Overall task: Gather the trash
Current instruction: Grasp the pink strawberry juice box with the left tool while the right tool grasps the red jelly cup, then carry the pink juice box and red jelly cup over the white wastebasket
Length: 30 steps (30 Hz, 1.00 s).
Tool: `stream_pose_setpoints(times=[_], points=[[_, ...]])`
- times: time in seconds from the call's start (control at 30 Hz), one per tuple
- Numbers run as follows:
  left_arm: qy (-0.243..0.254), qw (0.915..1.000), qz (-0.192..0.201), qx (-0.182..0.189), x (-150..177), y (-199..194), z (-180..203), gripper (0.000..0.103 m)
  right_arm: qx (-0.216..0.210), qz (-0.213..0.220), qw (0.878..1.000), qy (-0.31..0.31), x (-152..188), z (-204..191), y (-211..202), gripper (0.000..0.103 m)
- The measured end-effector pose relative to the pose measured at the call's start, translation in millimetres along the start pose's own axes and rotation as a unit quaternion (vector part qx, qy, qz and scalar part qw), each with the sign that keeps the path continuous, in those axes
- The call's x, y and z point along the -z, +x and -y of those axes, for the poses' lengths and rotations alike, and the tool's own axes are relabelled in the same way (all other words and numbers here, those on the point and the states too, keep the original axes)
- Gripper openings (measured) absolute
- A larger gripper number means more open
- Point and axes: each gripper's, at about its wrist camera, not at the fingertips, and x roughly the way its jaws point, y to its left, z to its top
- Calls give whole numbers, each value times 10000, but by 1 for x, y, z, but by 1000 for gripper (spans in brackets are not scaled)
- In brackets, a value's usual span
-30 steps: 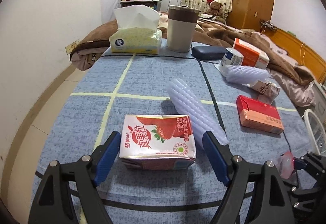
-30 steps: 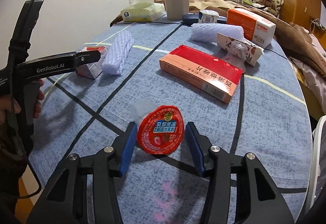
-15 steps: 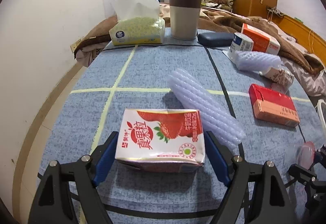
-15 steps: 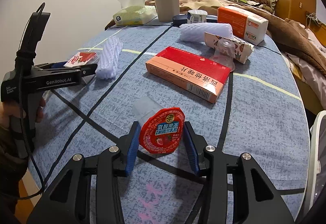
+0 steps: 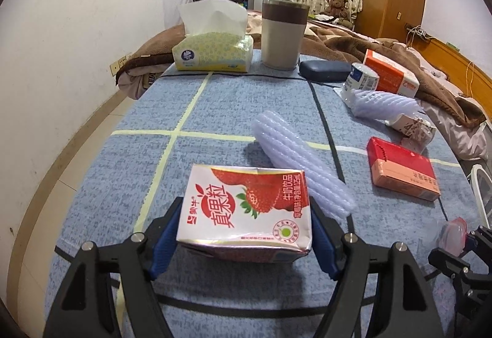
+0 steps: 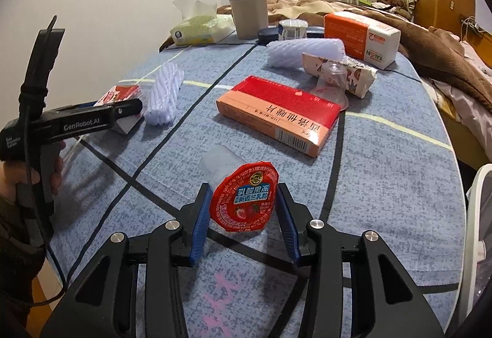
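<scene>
1. The left gripper tilts down near the blue cloth-covered table's near edge; its jaws have just been closing and now clamp the flattened strawberry milk carton.
2. The right gripper tilts likewise, its jaws clamped on the red-lidded clear jelly cup.
3. Bare cloth lies left of the carton.
4. The carton's long axis runs across the jaws.

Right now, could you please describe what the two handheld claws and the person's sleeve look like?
Both are matte black plastic frames with cut-out arms, silver rivets at the pivots and blue ribbed pads on the fingers. The left claw shows the same build as the right claw. From the right view, the left one's side reads "GenRobot.AI" in white, a black cable hangs from its pistol handle, and the sleeve is dark.
</scene>
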Motion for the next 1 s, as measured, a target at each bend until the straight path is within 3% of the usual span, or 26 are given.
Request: stream_pose_setpoints(times=[0.4, 1.0], points=[[175, 9989, 397, 176, 6, -51, 28, 76, 45, 409, 9991, 103, 0, 14, -38, 42], [820, 9896, 840, 828, 4, -107, 123, 76, 599, 1005, 9917, 529, 14, 70, -111, 42]])
